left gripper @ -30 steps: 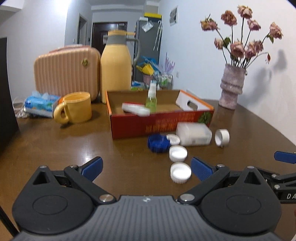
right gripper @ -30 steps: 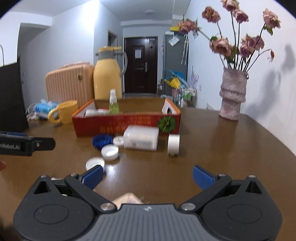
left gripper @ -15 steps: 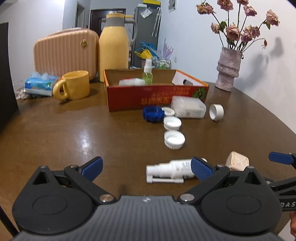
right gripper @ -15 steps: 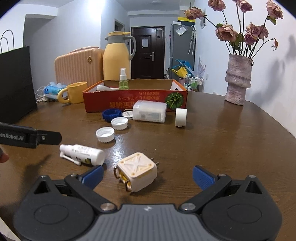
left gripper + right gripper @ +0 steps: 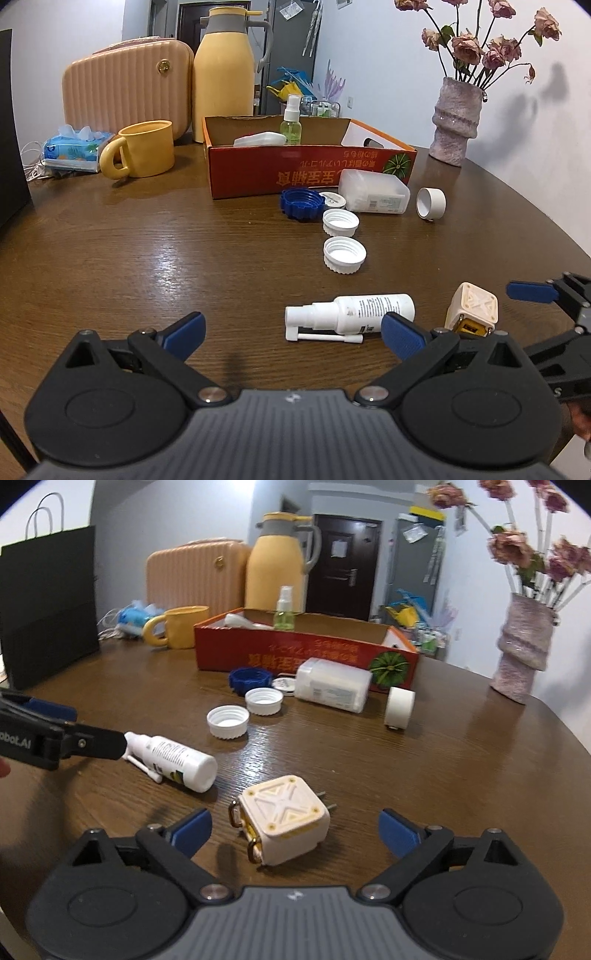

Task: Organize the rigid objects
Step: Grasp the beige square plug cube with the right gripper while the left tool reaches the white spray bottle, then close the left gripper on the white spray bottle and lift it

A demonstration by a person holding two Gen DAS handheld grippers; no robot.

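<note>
A cream cube-shaped plug adapter [image 5: 284, 819] lies on the brown table between the jaws of my right gripper [image 5: 295, 829]. The jaws are closing, and the blue pads stand clear of the cube on both sides. A white spray bottle [image 5: 354, 310] lies on its side just ahead of my left gripper [image 5: 293, 330], which is open and holds nothing. Further back are two white caps [image 5: 344, 254], a blue cap [image 5: 301, 203], a clear plastic case [image 5: 373, 192] and a tape roll [image 5: 430, 203]. Behind them stands the red cardboard box [image 5: 295, 173], with a green spray bottle inside.
A yellow mug [image 5: 144, 149], a yellow thermos [image 5: 223, 70], a peach case [image 5: 125, 96] and a tissue pack [image 5: 74, 147] stand at the back left. A vase of dried roses [image 5: 456, 122] is back right. A black paper bag [image 5: 48, 602] stands far left.
Both views have tipped downward, bringing the spray bottle and the cream adapter into sight. My right gripper has sunk and rolled over the adapter, and its jaws have narrowed slightly.
</note>
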